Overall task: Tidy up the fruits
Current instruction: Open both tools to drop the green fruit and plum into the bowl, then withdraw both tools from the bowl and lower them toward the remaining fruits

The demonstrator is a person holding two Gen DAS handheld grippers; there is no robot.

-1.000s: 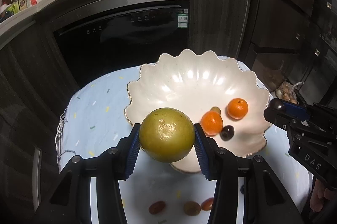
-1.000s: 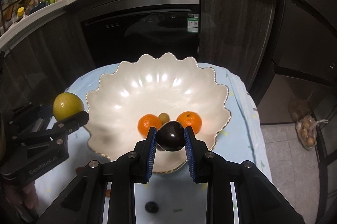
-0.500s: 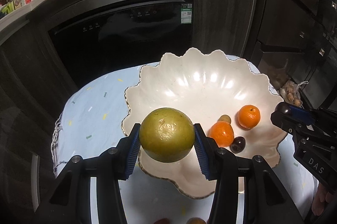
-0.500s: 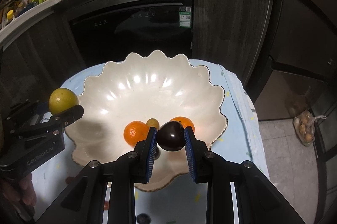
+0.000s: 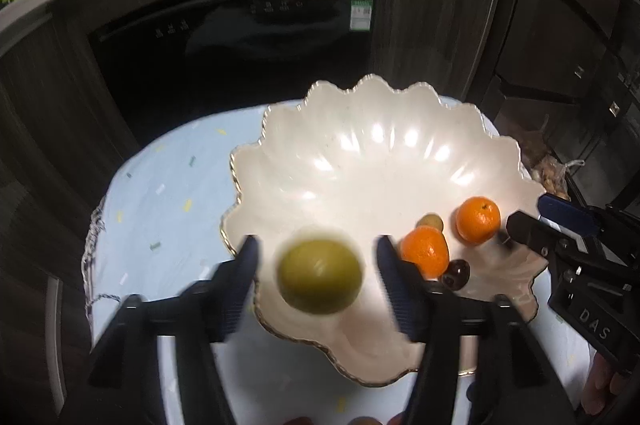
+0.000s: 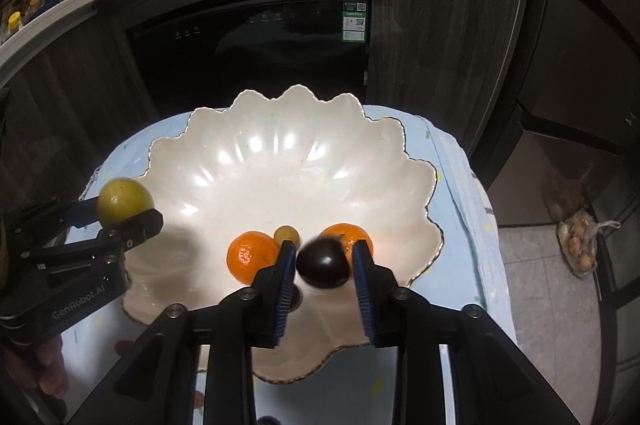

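Note:
A white scalloped bowl [image 5: 360, 161] [image 6: 280, 161] stands on a pale blue cloth. In it lie two oranges [image 5: 425, 250] [image 5: 478, 219], a small green fruit [image 5: 430, 222] and a dark plum [image 5: 455, 273]. My left gripper [image 5: 318, 273] is open over the bowl's near rim; a blurred yellow-green fruit [image 5: 320, 276] [image 6: 125, 203] hangs free between its fingers. My right gripper [image 6: 322, 261] is open over the bowl; a blurred dark plum [image 6: 323, 262] sits loose between its fingers, in front of the oranges [image 6: 251, 256].
A dark oven front [image 6: 256, 41] and cabinets stand behind the table. The cloth-covered table [image 5: 168, 193] ends at left and right. A bag of nuts [image 6: 580, 245] lies on the floor at right. Small fruits [image 5: 360, 421] lie on the cloth in front of the bowl.
Both grippers have moved forward over the bowl and opened. The yellow-green fruit and the dark plum are released and dropping, both motion-blurred.

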